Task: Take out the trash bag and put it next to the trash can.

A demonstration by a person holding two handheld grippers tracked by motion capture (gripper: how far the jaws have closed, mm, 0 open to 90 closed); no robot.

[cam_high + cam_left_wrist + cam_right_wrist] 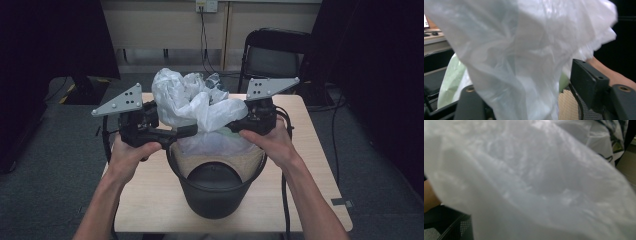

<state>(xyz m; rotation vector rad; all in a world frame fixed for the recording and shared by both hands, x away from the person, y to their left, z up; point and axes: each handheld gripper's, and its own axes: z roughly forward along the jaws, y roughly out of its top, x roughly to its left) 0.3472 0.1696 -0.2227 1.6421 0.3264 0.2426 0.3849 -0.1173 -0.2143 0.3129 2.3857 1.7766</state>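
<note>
Wooden table [310, 150], black bin [217, 192] | your left gripper [187, 131]: jaws apart around white bag [192, 102] | your right gripper [235, 125]: clamped on bag.

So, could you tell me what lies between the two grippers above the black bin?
In the high view, the bunched white plastic bag fills the stretch between the left gripper and the right gripper, above the bin.

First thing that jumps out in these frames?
A crumpled white translucent plastic bag billows above the black round mesh bin, which stands on the light wooden table. The left hand-held gripper and right hand-held gripper flank the bag at the bin's far rim.
</note>
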